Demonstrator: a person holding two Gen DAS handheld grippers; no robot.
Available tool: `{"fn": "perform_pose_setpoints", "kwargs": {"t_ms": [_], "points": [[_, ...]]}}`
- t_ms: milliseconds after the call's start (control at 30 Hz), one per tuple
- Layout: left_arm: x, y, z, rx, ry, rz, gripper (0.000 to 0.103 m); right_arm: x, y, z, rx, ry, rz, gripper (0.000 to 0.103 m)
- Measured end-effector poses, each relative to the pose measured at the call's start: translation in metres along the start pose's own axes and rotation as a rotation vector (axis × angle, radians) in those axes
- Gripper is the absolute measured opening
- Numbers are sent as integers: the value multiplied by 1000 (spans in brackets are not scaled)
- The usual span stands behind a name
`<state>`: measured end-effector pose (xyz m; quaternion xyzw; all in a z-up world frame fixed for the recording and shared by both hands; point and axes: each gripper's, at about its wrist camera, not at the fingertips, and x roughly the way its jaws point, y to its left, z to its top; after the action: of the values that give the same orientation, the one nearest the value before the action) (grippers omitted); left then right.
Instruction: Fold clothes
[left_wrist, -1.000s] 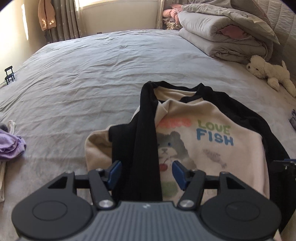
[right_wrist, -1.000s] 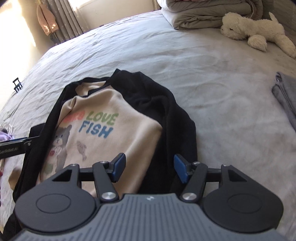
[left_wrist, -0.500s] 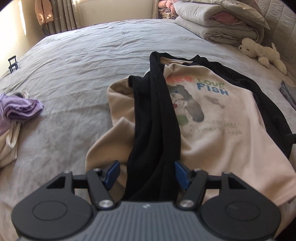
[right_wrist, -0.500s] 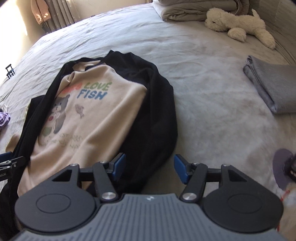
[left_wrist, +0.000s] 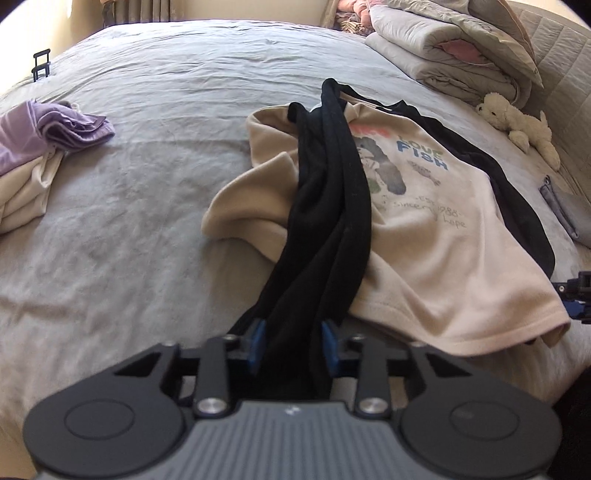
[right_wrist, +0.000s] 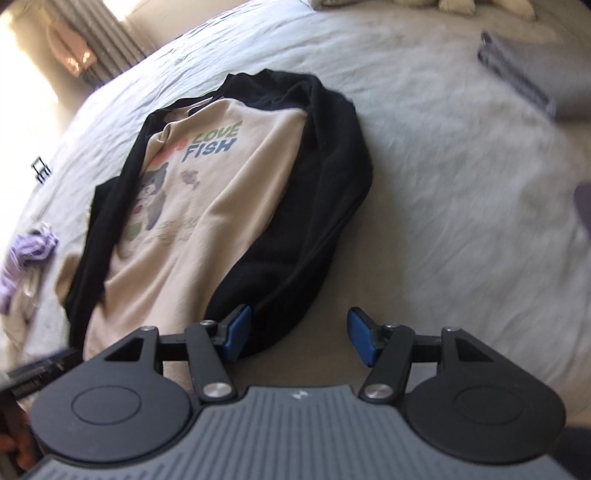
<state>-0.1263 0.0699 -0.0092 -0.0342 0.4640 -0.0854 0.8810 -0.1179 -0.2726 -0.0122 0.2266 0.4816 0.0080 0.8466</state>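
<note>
While the shirt (left_wrist: 436, 236) lies spread on the bed (left_wrist: 155, 206), your left gripper (left_wrist: 291, 343) is closing on its black sleeve (left_wrist: 325, 229), seemingly touching; your right gripper (right_wrist: 297, 338) gapes empty beside the other sleeve (right_wrist: 295, 236).

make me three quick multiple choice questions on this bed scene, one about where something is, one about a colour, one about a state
1. Where does the white plush toy lie?
A. by the folded bedding
B. on the shirt
C. on the purple cloth

2. What colour are the shirt's sleeves?
A. red
B. black
C. grey

3. What lies between the left gripper's fingers?
A. nothing
B. the plush toy
C. a black sleeve

Answers: 1 A, it rests beside the bedding near the bed's far edge. 2 B, black sleeves flank the cream front. 3 C, the jaws are closing with the sleeve between them.
</note>
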Motion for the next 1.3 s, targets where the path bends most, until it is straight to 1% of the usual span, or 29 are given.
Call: {"fn": "perform_pose_setpoints", "kwargs": {"t_ms": [33, 67, 100, 133, 167, 233, 300, 467, 567, 633, 800, 933, 1067, 1167, 1300], "points": [[-1, 0, -1, 9, -3, 4, 13, 2, 2, -3, 3, -4, 7, 59], [-2, -1, -1, 20, -9, 6, 8, 4, 3, -5, 3, -10, 11, 48], [-4, -1, -1, 25, -15, 5, 7, 6, 5, -8, 3, -16, 15, 39], [-7, -1, 0, 29, -24, 9, 7, 7, 6, -9, 1, -20, 12, 21], [-11, 0, 1, 35, -38, 19, 7, 7, 6, -9, -2, -23, 7, 15], [-19, 2, 6, 54, -69, 43, 6, 3, 6, -9, -13, -40, -12, 9], [-28, 5, 14, 69, -100, 69, 6, -6, 8, -6, -34, -72, -46, 8], [-49, 24, 45, 71, -179, 131, 6, -35, 18, 12, -184, -190, -227, 8], [-54, 37, 69, 69, -207, 169, 6, -48, 18, 28, -242, -244, -312, 7], [-53, 44, 87, 84, -218, 194, 6, -54, 14, 39, -269, -263, -351, 7], [-38, 63, 137, 103, -239, 281, 6, -55, 9, 65, -309, -276, -417, 7], [-19, 81, 173, 109, -250, 349, 6, -48, 8, 81, -313, -263, -441, 7], [10, 96, 198, 59, -244, 385, 6, -33, 9, 89, -321, -242, -452, 7], [32, 107, 209, 9, -236, 391, 7, -19, 8, 94, -328, -220, -460, 7], [57, 116, 212, -60, -215, 347, 8, -2, 4, 99, -316, -199, -466, 8]]}}
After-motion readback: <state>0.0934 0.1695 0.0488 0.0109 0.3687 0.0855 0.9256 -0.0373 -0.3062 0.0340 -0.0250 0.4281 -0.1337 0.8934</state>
